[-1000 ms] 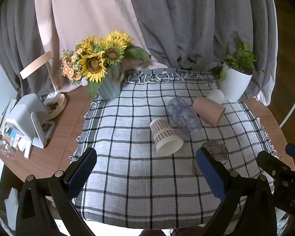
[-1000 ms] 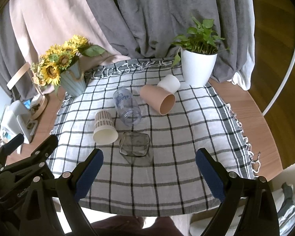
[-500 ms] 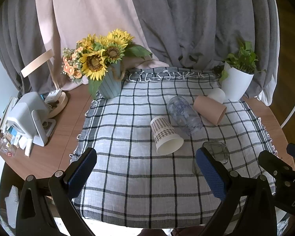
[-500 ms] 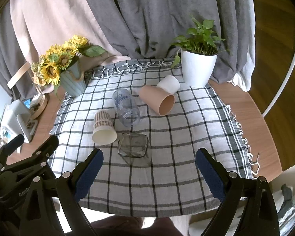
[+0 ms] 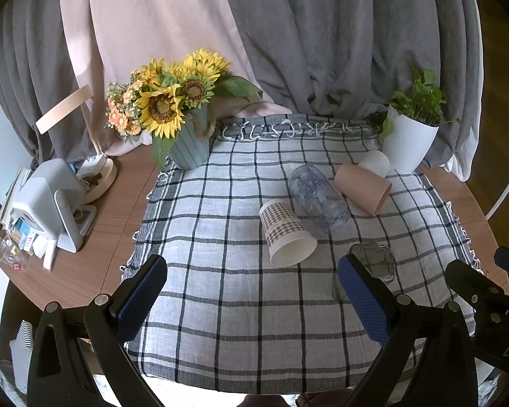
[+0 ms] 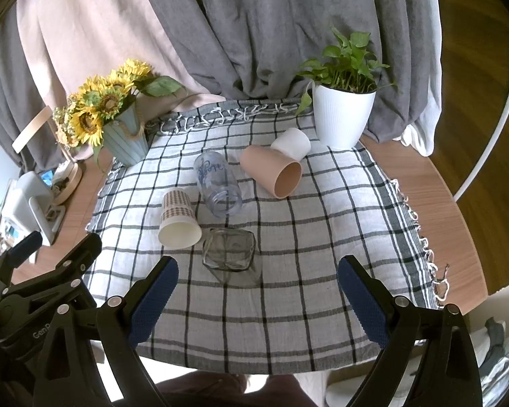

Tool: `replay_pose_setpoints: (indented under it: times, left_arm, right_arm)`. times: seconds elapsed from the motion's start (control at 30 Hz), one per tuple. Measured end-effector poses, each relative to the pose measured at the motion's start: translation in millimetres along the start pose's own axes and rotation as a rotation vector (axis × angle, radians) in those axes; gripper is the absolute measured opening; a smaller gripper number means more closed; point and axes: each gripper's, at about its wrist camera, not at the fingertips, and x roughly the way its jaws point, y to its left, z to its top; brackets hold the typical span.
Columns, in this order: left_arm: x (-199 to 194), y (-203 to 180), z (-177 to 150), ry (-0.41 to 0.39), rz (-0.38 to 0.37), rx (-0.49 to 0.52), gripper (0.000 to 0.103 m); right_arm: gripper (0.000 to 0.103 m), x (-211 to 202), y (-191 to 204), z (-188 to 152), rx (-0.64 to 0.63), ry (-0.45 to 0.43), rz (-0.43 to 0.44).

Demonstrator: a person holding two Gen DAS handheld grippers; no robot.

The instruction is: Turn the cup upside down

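Hovering over the near edge of the checked cloth [image 6: 322,237], both tools empty: right gripper [image 6: 256,300] spread wide, nothing between its blue pads; left gripper [image 5: 251,298] likewise wide open, holding nothing. Cups sit in a cluster mid-cloth, approx 12 o'clock from the right gripper: square glass tumbler [image 6: 229,249] nearest, mouth seems to face up, though clear walls make that hard to call; paper cup w/ check print [image 6: 179,222] at approx 11 o'clock, on its side, mouth toward camera; clear plastic cup [image 6: 217,183] on its side just behind it, touching or nearly; tan cup [image 6: 271,171] on its side at approx 1 o'clock, against a small white cup [image 6: 291,144] w/ base up. Task doesn't say which cup; tumbler looks the likeliest target, nearest and centred btwn the right jaws. Risks, as judged: glass is smooth, could slip mid-turn if gripped low or lightly; the wide jaws could nudge the paper cup and start it rolling into the plastic one; soft cloth may bunch under the rim on set-down and tip it. Hard to see: in the left view the left gripper's right pad covers part of the tumbler [image 5: 373,261]; the right gripper's body crowds the left view's 4 o'clock edge; fisheye bends the edges; the white cup is partly behind the tan one; sunflower vase [image 6: 125,135] and potted plant [image 6: 342,118] well clear at the back.
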Motion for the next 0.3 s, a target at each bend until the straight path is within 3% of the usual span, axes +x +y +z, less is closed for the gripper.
replay_pose_setpoints:
  times: [0.3]
  left_arm:
    - [0.8,0.2,-0.5,0.001,-0.003,0.002,0.103]
  right_arm:
    - [0.095,3.5,1.4,-1.0,-0.003,0.006,0.001]
